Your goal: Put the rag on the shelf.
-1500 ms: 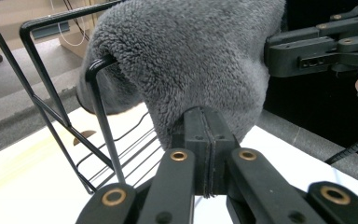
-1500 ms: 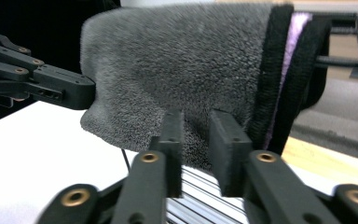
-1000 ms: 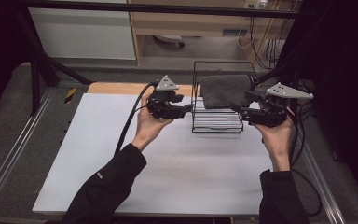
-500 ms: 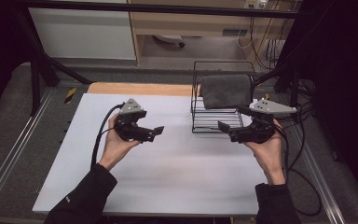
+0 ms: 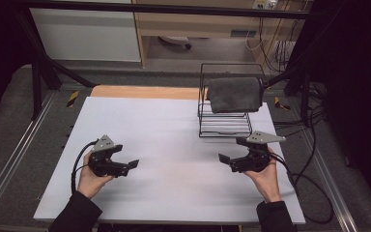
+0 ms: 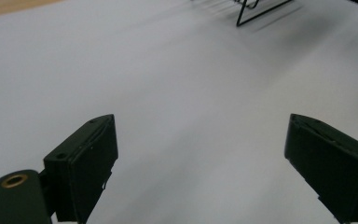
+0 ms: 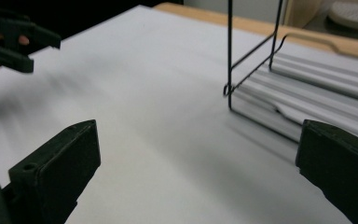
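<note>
Towel (image 5: 235,94) beyond right claw (image 5: 228,158)

Grey towel (image 5: 234,94) on black wire rack (image 5: 224,124); white tabletop (image 5: 169,145); black grippers' fingers (image 6: 81,163).

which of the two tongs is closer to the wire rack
The right tongs, just in front of the wire rack; the left tongs sit far across the table.

From my seat, a white rectangular tabletop (image 5: 174,145) fills the middle of the frame, with a strip of bare light wood (image 5: 145,92) along its far edge. Grey carpeted floor (image 5: 9,125) flanks it, crossed by metal rails (image 5: 9,164) at lower left. At upper left stands a white cabinet panel (image 5: 84,34), beside it a pale wooden desk (image 5: 198,21). Black cables (image 5: 314,145) trail down the right side, which lies in shadow.
</note>
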### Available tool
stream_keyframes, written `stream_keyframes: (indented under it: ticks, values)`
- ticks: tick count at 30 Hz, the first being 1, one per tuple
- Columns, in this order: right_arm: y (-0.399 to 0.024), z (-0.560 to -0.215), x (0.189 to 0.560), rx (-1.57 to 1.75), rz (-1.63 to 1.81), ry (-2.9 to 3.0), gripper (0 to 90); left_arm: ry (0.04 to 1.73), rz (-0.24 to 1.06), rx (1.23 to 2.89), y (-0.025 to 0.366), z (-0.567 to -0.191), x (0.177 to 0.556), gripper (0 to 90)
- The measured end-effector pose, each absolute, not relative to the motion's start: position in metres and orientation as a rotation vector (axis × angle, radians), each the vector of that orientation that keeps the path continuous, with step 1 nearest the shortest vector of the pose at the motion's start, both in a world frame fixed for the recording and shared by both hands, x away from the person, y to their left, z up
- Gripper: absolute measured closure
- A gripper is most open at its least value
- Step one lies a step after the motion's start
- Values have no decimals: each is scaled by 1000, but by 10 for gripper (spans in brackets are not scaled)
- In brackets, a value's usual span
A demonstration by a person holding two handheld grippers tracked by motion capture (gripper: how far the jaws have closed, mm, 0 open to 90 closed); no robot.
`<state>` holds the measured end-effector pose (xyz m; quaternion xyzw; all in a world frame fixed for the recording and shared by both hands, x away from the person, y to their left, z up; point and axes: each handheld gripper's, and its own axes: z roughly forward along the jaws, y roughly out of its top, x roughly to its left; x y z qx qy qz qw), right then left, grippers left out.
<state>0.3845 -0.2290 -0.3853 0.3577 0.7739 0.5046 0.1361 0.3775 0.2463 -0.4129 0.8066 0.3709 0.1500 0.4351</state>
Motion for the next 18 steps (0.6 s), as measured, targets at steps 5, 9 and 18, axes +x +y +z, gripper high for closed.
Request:
stream_keyframes:
  ticks: [5,9,18]
  values:
    - [-234,-412,379,1045,1438,2278,7,935,382,2036,261,-425,369,97]
    - [-244,-430,375,1084,1446,2280,7,946,375,2035,271,-430,364,97]
    - [-268,-451,365,1148,1377,2324,6,954,407,2055,282,-442,359,98]
